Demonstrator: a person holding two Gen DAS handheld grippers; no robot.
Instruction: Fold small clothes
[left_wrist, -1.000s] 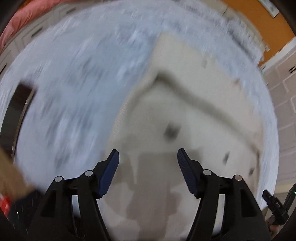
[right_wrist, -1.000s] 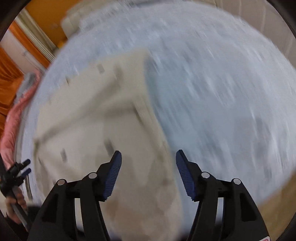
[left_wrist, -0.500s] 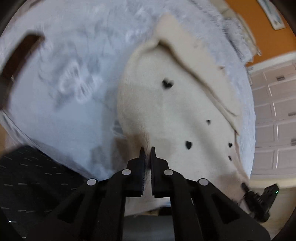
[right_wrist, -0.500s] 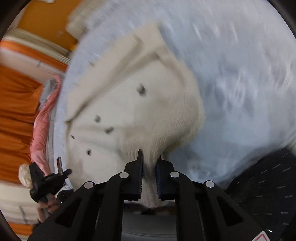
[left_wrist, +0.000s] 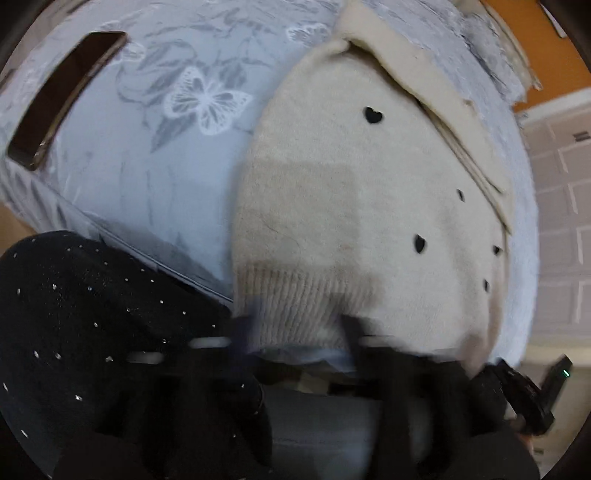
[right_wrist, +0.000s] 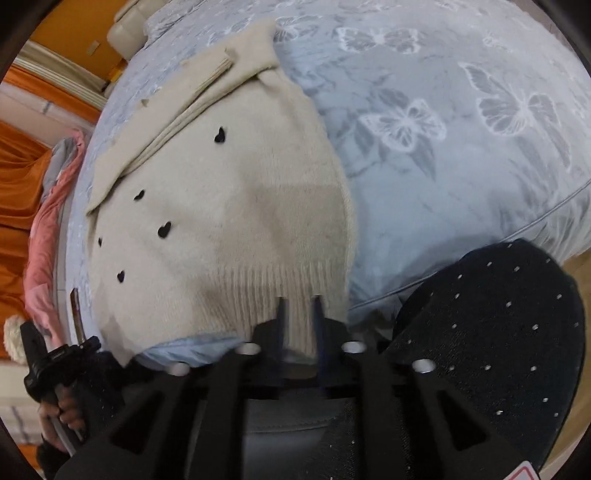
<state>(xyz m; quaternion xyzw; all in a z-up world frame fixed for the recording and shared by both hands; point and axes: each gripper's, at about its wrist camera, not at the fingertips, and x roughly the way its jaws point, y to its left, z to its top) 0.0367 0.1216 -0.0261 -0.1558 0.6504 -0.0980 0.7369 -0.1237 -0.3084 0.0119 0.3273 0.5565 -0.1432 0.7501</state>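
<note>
On the pale blue butterfly-print bedspread (right_wrist: 424, 155) lies the cream fuzzy knit sweater with small black hearts (right_wrist: 229, 206), spread flat with its sleeves tucked across the far end, so I judge the fold only begun. My right gripper (right_wrist: 300, 314) pinches the ribbed hem (right_wrist: 280, 288) at the near edge. My left gripper (left_wrist: 295, 332) is too blurred to tell its jaws.

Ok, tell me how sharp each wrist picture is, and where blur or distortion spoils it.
Left wrist view: the left gripper is smeared by motion blur, so its jaw state is unreadable; the cream knitted sweater with black hearts is soft and blocky near its ribbed hem. Right wrist view: sharper, the right gripper is readable, closed on the hem. Both views: fisheye bulges the blue butterfly-print bedspread.
</note>
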